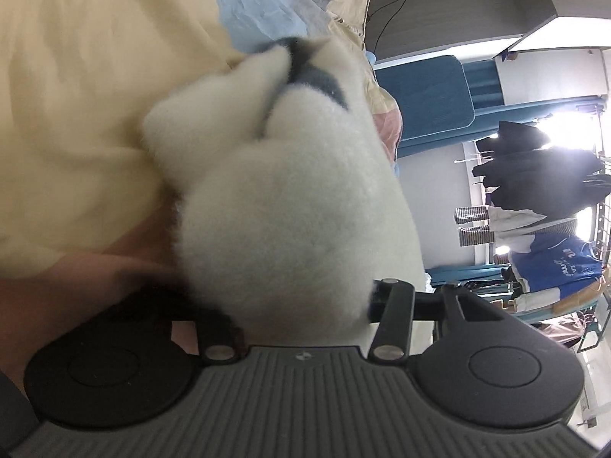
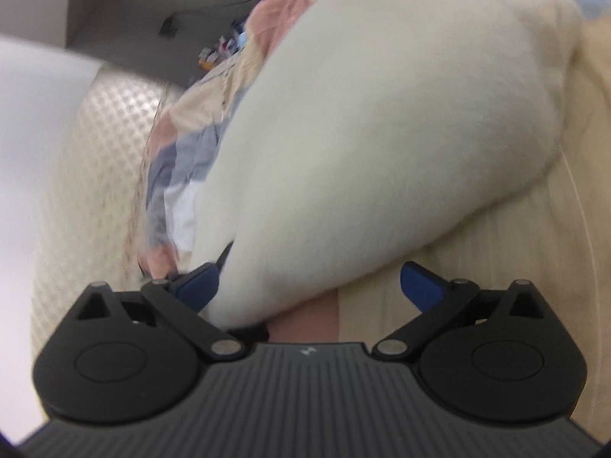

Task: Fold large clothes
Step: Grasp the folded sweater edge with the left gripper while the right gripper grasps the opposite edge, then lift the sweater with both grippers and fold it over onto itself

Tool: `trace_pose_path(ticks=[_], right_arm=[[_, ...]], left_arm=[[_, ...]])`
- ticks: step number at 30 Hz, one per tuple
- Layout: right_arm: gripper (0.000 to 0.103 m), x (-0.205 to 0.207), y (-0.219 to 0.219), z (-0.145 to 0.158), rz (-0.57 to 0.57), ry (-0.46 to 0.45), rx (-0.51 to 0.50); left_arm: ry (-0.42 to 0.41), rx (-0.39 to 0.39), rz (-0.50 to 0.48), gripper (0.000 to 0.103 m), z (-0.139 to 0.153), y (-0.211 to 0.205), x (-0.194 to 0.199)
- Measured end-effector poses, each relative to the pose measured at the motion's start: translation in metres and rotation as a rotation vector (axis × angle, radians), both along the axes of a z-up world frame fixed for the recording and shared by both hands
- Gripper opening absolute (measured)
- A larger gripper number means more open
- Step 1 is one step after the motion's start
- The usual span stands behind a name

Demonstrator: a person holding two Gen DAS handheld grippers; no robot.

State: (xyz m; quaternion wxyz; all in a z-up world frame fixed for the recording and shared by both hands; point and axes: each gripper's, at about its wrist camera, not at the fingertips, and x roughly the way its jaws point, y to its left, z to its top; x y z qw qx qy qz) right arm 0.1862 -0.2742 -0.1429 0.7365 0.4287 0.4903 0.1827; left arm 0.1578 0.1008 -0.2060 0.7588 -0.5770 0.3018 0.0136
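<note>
white fleece garment (image 1: pixel 290 198), patchwork bedsheet (image 1: pixel 76 76)

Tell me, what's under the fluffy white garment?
The fluffy white garment lies on patchwork bedding in cream, pink and blue. What lies directly beneath it is covered.

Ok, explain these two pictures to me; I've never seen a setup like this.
No robot here: a person holds a two-finger gripper in each hand, each with a wide-angle camera looking along its fingers. The black parts at the bottom are the grippers. The left view shows the left gripper seemingly clamped on a fluffy white garment. The right view shows the right gripper wide open, the garment brushing one blue pad, ungripped. Underneath lies a bedcover in cream, pink and blue patches.
</note>
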Motion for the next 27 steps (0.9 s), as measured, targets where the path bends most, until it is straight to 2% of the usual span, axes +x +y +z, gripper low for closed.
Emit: trace_pose_path(ticks=[6,8,12,15,21,27], right_arm=[[0.103,0.009,0.002,-0.023,-0.081,0.071,0.098],[0.103,0.017,0.003,-0.028,-0.124,0.068,0.114],[0.103,0.020,-0.002,-0.032,-0.311,0.056,0.111],[0.103,0.014,-0.008,-0.036,-0.422,0.067,0.164],[0.103,0.009,-0.014,-0.037,-0.489,0.065,0.195],[0.103,0.024,-0.013,-0.037,-0.459,0.047,0.136]], left_arm=[[0.001,-0.033,0.001,0.055,-0.002,0.006,0.003],[-0.002,-0.039,0.001,0.055,-0.002,0.007,0.005],[-0.011,-0.055,0.001,0.055,-0.003,0.010,0.011],[-0.016,-0.059,-0.001,0.054,-0.003,0.011,0.012],[-0.019,-0.063,-0.002,0.055,-0.003,0.012,0.014],[-0.021,-0.068,0.001,0.055,-0.005,0.012,0.015]])
